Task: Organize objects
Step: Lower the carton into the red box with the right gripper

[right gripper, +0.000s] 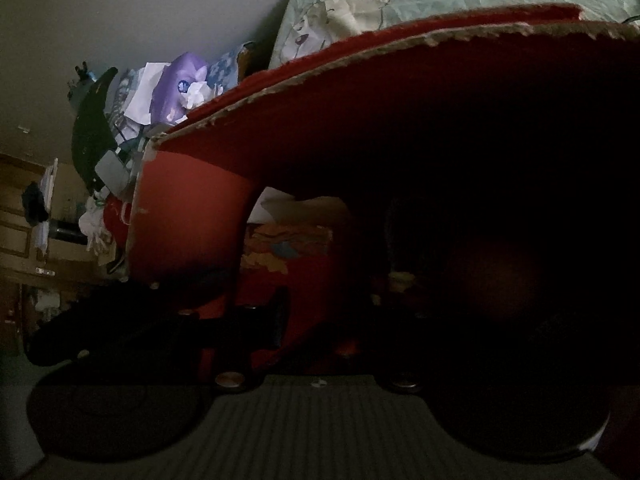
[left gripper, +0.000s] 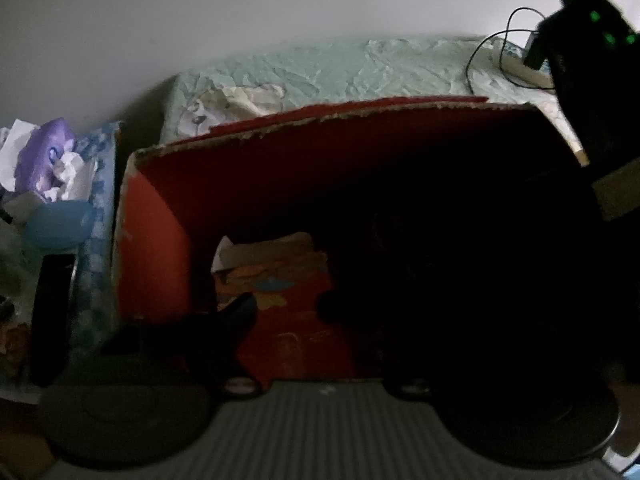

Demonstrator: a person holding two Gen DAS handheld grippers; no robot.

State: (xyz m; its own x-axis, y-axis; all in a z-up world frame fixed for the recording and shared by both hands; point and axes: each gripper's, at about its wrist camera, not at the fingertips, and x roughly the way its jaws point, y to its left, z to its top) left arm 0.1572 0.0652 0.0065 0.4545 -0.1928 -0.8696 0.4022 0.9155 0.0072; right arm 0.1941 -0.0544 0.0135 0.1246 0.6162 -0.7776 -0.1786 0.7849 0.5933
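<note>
Both views very dark. Red cardboard box [left gripper: 160,220] with torn upper edge stands just in front of the bed [left gripper: 360,68]; green sheet rumpled. Inside the box, on its floor, lies a pile of coloured paper scraps [left gripper: 272,264]. Left tool [left gripper: 288,304] reaches into the box near the scraps; cannot tell whether it is clenched or released. Right tool [right gripper: 320,308] also inside the box; state unreadable in shadow. Clutter heap [left gripper: 48,160] beside the box, left.

Both wrist views look close into the red box [left gripper: 160,216], seemingly sharing its dim interior.
</note>
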